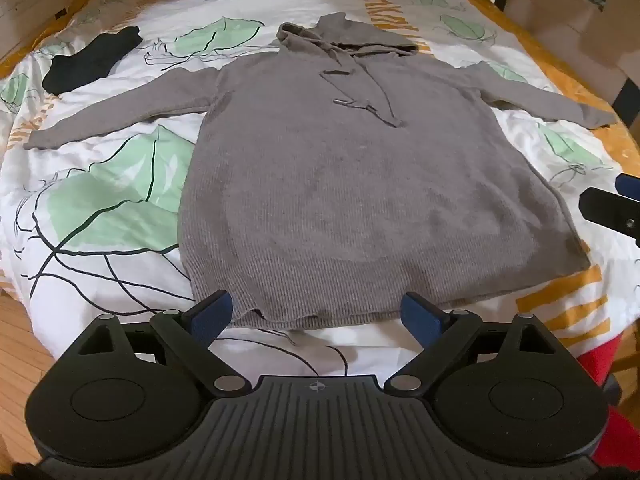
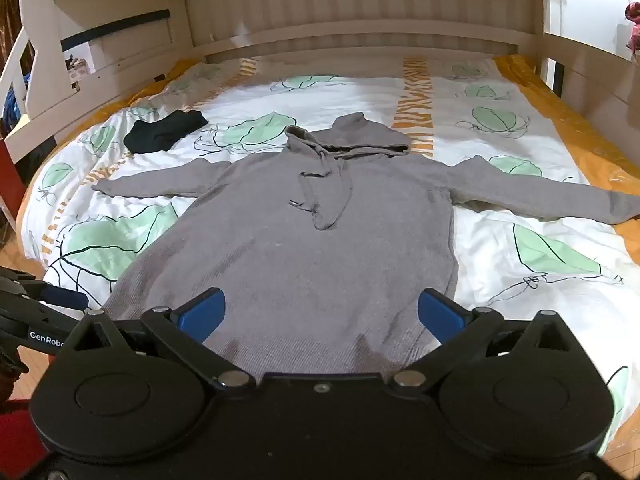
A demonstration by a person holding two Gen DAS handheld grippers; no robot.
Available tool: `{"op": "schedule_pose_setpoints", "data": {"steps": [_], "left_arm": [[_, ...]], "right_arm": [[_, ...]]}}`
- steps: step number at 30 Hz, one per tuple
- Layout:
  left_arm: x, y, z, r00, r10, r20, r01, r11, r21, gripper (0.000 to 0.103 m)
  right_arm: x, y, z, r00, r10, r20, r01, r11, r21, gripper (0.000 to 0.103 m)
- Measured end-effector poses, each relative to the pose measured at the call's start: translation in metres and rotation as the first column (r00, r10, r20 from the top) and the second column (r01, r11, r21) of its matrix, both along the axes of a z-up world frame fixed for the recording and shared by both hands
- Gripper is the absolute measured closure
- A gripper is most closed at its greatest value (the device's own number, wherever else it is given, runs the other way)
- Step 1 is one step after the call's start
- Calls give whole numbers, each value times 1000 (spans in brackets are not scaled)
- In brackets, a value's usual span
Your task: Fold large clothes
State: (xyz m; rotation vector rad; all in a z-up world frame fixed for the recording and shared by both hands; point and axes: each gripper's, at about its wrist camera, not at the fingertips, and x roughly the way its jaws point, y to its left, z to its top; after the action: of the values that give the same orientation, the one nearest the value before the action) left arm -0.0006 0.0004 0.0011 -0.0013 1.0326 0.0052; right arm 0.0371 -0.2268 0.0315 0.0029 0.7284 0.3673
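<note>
A long grey knitted hoodie (image 1: 360, 184) (image 2: 312, 248) lies flat and face up on the bed, hood at the far end, both sleeves spread out sideways, drawstrings on the chest. My left gripper (image 1: 318, 312) hovers open above the hem's near edge, nothing between its blue pads. My right gripper (image 2: 322, 312) is open too, over the lower right part of the body, with nothing gripped. The right gripper's tip (image 1: 612, 204) shows at the right edge of the left wrist view. The left gripper (image 2: 44, 308) shows at the left edge of the right wrist view.
A folded black garment (image 1: 92, 60) (image 2: 164, 130) lies at the bed's far left. The duvet (image 1: 104, 200) (image 2: 540, 248) is white with green leaves and orange stripes. A wooden bed frame (image 2: 360, 40) rises behind, wooden floor (image 1: 16, 332) lies at near left.
</note>
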Motion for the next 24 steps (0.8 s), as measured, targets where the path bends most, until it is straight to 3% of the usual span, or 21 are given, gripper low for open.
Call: {"op": "schedule_pose_setpoints", "data": {"steps": [2, 3, 14, 24], "left_arm": [[-4, 1, 1, 1000, 5, 24, -5, 1000, 11, 11], [2, 1, 1, 1000, 11, -13, -10, 1000, 20, 11], [-1, 13, 10, 995, 65, 74, -69, 996, 55, 11], [0, 9, 9, 996, 59, 60, -62, 996, 59, 11]], "right_arm": [[0, 0, 0, 1000, 1, -2, -1, 1000, -1, 1], [0, 0, 0, 1000, 1, -3, -1, 1000, -1, 1], [4, -3, 3, 1000, 14, -15, -14, 1000, -5, 1], [4, 0, -2, 1000, 8, -16, -8, 1000, -1, 1]]}}
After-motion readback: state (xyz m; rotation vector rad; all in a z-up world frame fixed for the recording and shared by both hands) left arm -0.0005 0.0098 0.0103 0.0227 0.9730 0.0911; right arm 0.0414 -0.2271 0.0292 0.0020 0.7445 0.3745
